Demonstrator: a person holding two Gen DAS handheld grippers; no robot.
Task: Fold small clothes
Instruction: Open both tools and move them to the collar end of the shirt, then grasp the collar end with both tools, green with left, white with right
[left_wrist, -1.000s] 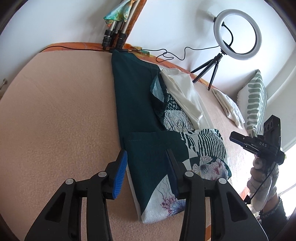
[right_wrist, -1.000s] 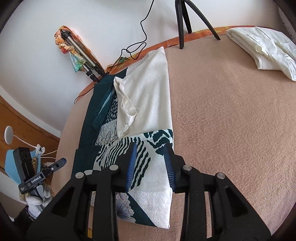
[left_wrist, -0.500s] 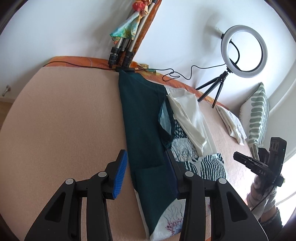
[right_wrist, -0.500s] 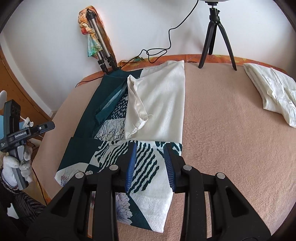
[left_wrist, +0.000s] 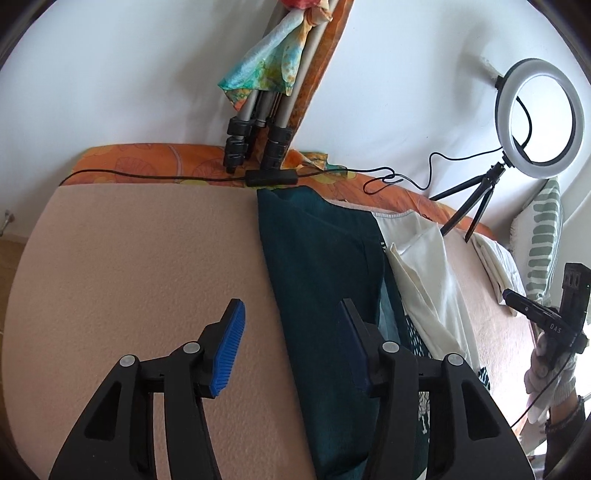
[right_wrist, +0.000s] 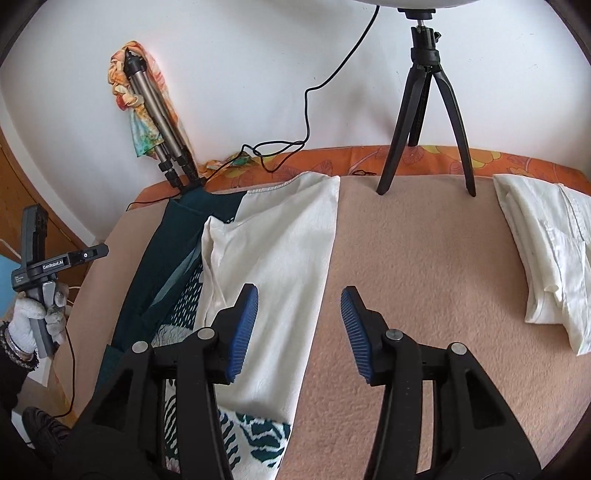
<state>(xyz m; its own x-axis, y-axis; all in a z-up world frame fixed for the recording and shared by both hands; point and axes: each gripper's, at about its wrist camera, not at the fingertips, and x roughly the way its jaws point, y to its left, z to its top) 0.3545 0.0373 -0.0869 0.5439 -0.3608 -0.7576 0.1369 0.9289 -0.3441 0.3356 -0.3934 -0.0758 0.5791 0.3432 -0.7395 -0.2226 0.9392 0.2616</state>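
Observation:
A long garment, dark teal (left_wrist: 321, 266) on one side and cream white (right_wrist: 280, 251) on the other, lies as a narrow strip on the pink blanket (left_wrist: 129, 277). My left gripper (left_wrist: 291, 310) hovers over its teal left edge, jaws opening, pads pressing on nothing. Over the white right edge hovers my right gripper (right_wrist: 300, 295), its jaws also opening, with only cloth lying flat beneath. A patterned fold (right_wrist: 258, 435) shows near the bottom of the right wrist view. Each view shows the other gloved hand (left_wrist: 546, 373) (right_wrist: 29, 317) off the strip's side.
A folded white garment (right_wrist: 546, 258) lies at the right of the blanket. A ring light (left_wrist: 541, 114) on a black tripod (right_wrist: 424, 129) stands at the far edge. A folded tripod with a scarf (left_wrist: 266, 110) leans on the wall, with a cable (left_wrist: 147, 175) and a striped pillow (left_wrist: 543, 236).
Both grippers have moved from the near patterned fold along the strip toward the wall end. Both pairs of jaws stand wider apart than before.

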